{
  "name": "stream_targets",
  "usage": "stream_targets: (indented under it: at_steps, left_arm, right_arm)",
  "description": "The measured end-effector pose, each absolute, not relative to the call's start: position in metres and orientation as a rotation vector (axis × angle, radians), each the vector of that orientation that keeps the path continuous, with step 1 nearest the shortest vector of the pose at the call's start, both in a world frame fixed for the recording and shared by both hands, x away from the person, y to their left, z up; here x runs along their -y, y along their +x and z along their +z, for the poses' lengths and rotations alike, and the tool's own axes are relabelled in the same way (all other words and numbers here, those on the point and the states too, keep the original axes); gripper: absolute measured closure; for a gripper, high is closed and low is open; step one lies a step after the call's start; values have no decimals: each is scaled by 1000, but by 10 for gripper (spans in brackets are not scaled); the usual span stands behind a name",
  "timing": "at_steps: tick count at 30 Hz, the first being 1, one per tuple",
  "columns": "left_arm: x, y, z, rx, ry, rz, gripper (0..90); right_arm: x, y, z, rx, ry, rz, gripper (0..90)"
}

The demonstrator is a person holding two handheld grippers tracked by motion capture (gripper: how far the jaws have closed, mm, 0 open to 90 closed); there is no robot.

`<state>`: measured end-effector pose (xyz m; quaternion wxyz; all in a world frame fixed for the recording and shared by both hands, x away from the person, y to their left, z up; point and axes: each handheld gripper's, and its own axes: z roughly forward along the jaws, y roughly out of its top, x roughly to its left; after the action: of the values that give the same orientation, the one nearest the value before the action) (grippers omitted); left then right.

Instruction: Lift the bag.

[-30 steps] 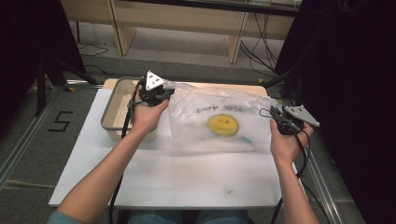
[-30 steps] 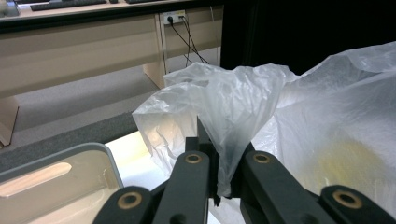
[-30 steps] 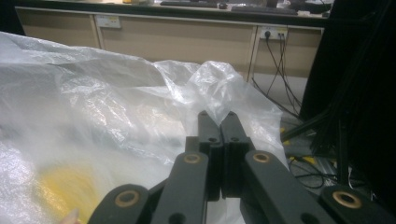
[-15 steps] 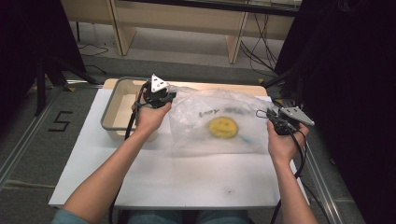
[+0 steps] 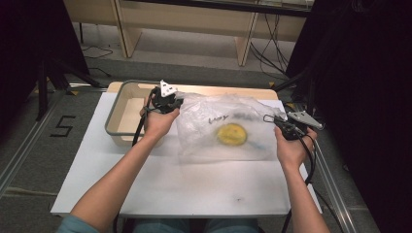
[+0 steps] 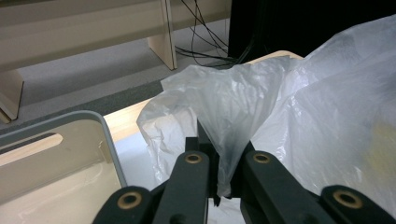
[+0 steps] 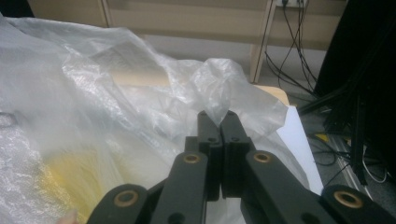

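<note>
1. The work in hand is handling a clear plastic bag [image 5: 228, 128] printed with a yellow smiley face [image 5: 231, 134]. It lies just right of centre in the high view, spread over the white table top [image 5: 160, 189].

2. The left gripper [image 5: 171, 103], up and left of the bag in the high view, is clamped on the bag's left corner. In the left gripper view a pinch of film [image 6: 229, 140] runs down between the two black jaws, which have closed on it.

3. The right gripper [image 5: 281, 125], at the right edge of the bag in the high view, pinches the opposite corner. The right gripper view shows its jaws pressed together, with a peak of crumpled film [image 7: 219, 100] rising from their tips.

4. The bag hangs between the two grips as a loose, wrinkled sheet, its lower part resting on the table. Dark lettering [image 5: 218, 118] shows above the yellow print, too small to read.

5. A grey-rimmed tray [image 5: 116, 104] sits at the upper left of the table, just beside the left hand [image 5: 158, 124]. Its near wall touches nothing of the bag that I can see.

6. My judgement: this is the carrying or spreading step, both corners secured and the bag ready to be lifted or drawn taut.

7. The next move likely calls for both hands to travel together, keeping an even pull. The film is thin and slippery, so a jerk on one side could tug it out of the jaws.
</note>
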<state>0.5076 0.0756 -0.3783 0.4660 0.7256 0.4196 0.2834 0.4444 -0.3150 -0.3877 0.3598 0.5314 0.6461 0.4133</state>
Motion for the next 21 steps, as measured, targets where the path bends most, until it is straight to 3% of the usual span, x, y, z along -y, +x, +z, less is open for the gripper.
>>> stream_targets:
  at_steps: [21]
  left_arm:
    - [-82, 517, -396, -1095, 1803, 674, 889]
  right_arm:
    - [323, 451, -405, -1667, 1427, 1027, 893]
